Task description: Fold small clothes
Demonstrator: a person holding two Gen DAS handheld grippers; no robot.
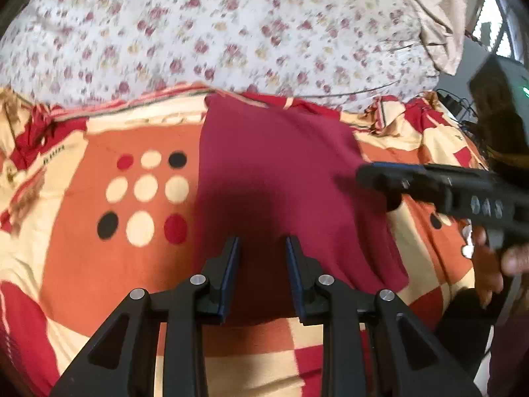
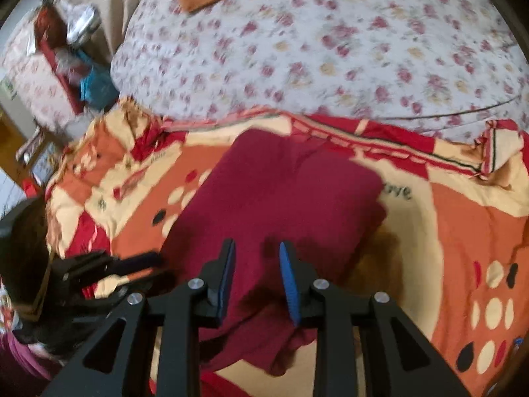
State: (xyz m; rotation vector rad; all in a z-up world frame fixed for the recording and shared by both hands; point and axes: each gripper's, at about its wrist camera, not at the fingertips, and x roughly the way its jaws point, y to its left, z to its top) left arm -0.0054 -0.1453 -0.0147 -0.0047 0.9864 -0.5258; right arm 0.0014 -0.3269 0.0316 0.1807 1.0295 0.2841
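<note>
Maroon cloth, a small folded garment (image 1: pixel 281 178), lies flat on a patterned orange, red and cream blanket (image 1: pixel 99 264) spread over a bed; beyond the blanket's far edge lies a white floral sheet (image 1: pixel 231 33). Left gripper (image 1: pixel 263 243) is angled steeply down above the garment's near part, its blue-lined fingers (image 1: pixel 231 274) standing apart with only bare cloth seen between them, and nothing gripped. Right gripper (image 2: pixel 258 248) is likewise pitched down over the near half of the garment; its fingers (image 2: pixel 289 284) are parted by a moderate gap and hold nothing, the cloth lying below them. Whether either set of fingertips touches the fabric cannot be told. In the left wrist view the right gripper enters from the right edge, its tip just over the garment's right border, with a hand (image 1: pixel 496 264) visible beneath its body. In the right wrist view the left gripper shows at the lower left, just beside the garment's left edge. Garment edges: the far edge is straight and the left side neat; the near right corner in the right wrist view is bunched and rumpled. Open blanket surrounds the garment on the left, right and far sides. A cluttered side surface (image 2: pixel 56 66) stands off the bed at upper left of the right wrist view, well apart from the work. Both views are motion-blurred.
</note>
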